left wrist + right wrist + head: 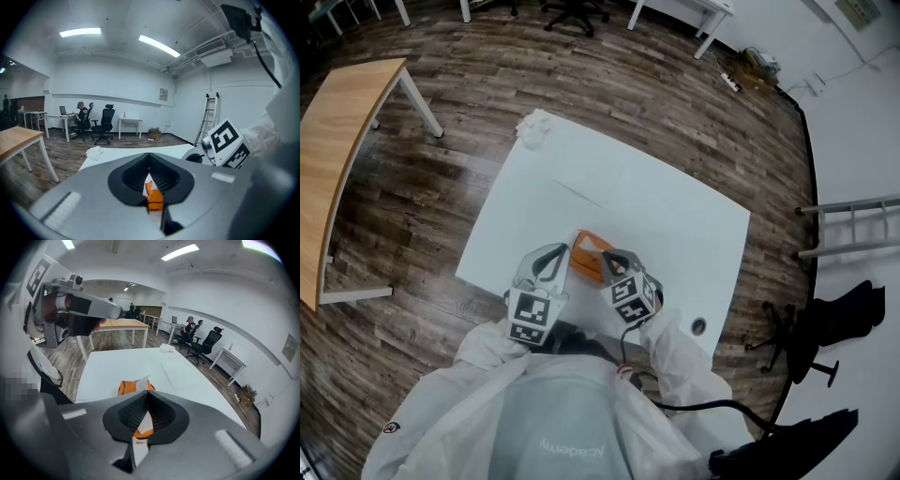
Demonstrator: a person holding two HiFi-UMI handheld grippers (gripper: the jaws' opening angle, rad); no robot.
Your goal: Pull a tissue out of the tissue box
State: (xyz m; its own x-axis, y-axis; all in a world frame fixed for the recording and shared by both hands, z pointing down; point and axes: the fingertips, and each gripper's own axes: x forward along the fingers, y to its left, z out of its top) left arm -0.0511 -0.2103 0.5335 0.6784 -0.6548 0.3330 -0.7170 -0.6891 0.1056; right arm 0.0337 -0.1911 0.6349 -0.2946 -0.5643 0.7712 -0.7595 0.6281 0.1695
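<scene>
1. The right tongs (147, 393) fill the lower part of the right gripper view. They are clenched on a white strip of tissue (141, 381), which rises from the box and passes between their pads.
2. The left tongs (149, 155) are clenched too, tip against tip. Orange shows through the gap behind the tips, and I cannot tell whether they pinch anything.
3. The tissue box (589, 251) is orange. It lies on the white surface (666, 202), near the edge closest to the person, and both tongs point at it, one from each side.
4. A crumpled white wad (534, 127) rests at the far left corner of the surface, well apart from the box.
5. Around the surface there is a dark wooden floor (431, 225), with a light wooden table (337, 141) at the left.
6. Farther away, a ladder (209, 117) stands by the white wall, and a seated person (80, 119) is beside a black office chair (106, 123).
</scene>
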